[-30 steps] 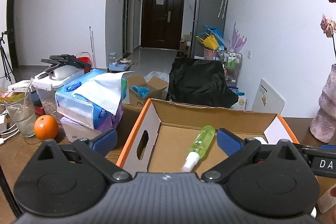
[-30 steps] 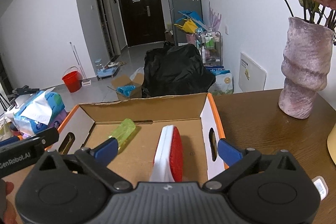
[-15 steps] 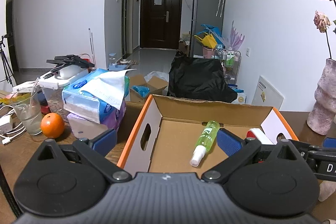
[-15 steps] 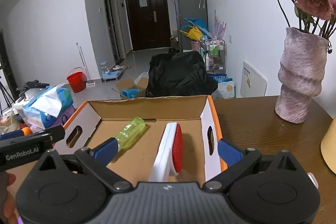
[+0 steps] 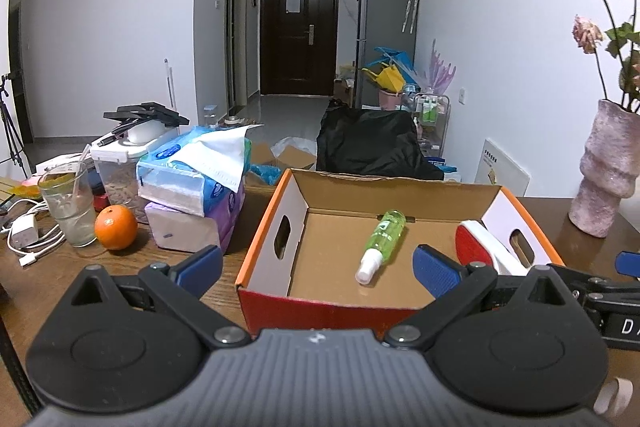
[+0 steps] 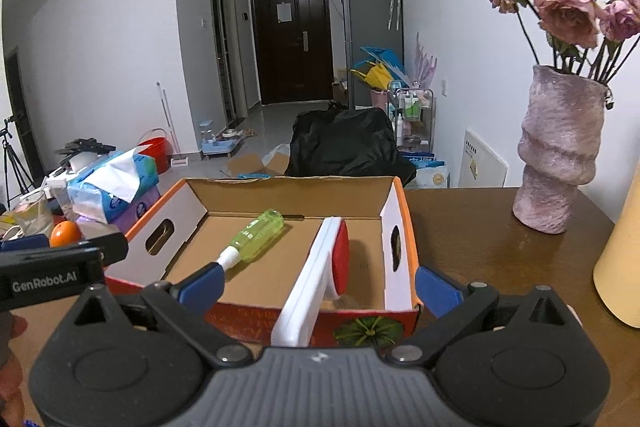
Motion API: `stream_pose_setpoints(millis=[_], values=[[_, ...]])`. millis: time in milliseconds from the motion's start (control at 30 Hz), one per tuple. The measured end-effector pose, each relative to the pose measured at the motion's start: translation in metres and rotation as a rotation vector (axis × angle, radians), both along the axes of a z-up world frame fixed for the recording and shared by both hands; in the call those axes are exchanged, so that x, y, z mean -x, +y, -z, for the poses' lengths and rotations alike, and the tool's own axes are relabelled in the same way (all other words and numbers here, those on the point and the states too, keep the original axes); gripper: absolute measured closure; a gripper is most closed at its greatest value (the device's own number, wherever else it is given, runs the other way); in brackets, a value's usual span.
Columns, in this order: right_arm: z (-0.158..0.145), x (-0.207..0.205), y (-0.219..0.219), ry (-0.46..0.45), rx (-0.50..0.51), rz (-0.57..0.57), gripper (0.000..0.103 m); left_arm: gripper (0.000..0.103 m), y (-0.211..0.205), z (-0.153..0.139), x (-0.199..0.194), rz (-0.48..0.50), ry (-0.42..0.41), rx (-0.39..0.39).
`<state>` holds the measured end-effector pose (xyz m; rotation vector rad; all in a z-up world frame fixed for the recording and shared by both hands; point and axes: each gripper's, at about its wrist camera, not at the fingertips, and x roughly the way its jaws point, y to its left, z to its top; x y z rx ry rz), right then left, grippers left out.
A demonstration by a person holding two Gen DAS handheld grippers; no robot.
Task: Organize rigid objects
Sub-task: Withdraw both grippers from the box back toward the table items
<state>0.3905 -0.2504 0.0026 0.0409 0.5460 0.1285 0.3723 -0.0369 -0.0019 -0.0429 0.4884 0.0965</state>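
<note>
- Both grippers have drawn back from the cardboard box (image 5: 400,301) since the earlier frames; its red front wall, hidden a second ago, now shows in both views.
- Left gripper (image 5: 316,263): jaws spread wide, blue pads apart, nothing held. It hovers in front of the box's near left corner.
- Right gripper (image 6: 318,281): jaws spread wide, nothing held. It hovers in front of the box's near wall; the white handle of the red-and-white brush (image 6: 320,267) rises between its fingers without touching them.
- Brush position: inside the box along the right wall, standing on edge, handle end leaning over the near wall.
- Green spray bottle (image 5: 382,241): lying flat on the box floor, left of the brush and apart from it, white nozzle toward the near side.
- Left of the box on the wooden table (image 6: 472,227): tissue packs (image 5: 192,183), an orange (image 5: 116,227), a glass (image 5: 70,203).
- Right of the box, well apart: a pink vase (image 6: 560,151) holding dried roses.
</note>
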Motion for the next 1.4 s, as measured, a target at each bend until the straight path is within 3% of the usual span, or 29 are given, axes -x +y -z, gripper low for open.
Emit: stream_pose_setpoints(millis=[1400], values=[[0.01, 0.156, -0.014, -0.078, 0.027, -0.005, 0.001, 0.0, 0.003, 0.003, 0.145, 0.023, -0.001, -0.034]])
